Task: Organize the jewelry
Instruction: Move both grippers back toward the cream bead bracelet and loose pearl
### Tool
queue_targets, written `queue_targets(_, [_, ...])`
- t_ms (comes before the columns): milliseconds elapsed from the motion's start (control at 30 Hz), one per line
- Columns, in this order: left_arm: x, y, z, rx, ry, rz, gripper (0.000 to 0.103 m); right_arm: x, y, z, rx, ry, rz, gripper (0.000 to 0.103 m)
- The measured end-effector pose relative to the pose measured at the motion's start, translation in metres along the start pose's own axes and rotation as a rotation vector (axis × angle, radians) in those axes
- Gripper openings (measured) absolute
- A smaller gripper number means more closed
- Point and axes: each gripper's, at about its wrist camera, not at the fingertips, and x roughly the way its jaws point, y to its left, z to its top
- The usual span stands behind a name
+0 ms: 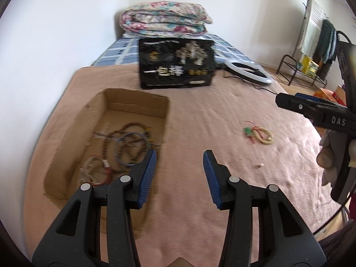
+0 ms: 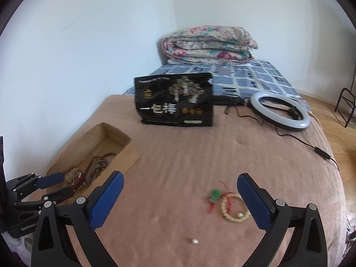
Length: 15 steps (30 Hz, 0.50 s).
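An open cardboard box (image 1: 138, 104) lies on the pink bedspread and holds several bead necklaces and bracelets (image 1: 126, 146). My left gripper (image 1: 180, 162) is open and empty, just right of the box's near end. A cream bead bracelet with a green charm and red cord (image 1: 260, 134) lies loose on the bed to the right. In the right wrist view my right gripper (image 2: 180, 185) is open and empty above the bed, with that bracelet (image 2: 231, 209) beside its right finger and a small loose pearl (image 2: 195, 241) below. The box (image 2: 124, 153) and the left gripper (image 2: 59, 187) show at the left.
A black printed bag (image 1: 176, 63) stands mid-bed. A ring light (image 2: 279, 111) with a trailing cable (image 2: 320, 150) lies at the right. A folded floral quilt (image 1: 165, 20) sits at the head of the bed. A white wall runs along the left; a metal rack (image 1: 300, 66) stands far right.
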Motion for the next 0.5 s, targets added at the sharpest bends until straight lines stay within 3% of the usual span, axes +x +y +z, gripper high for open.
queue_targets(500, [0.045, -0.084, -0.006, 0.098, 0.098, -0.151, 0.045, 0.005, -0.104, -0.025, 0.126, 0.099, -0.059, 0.101])
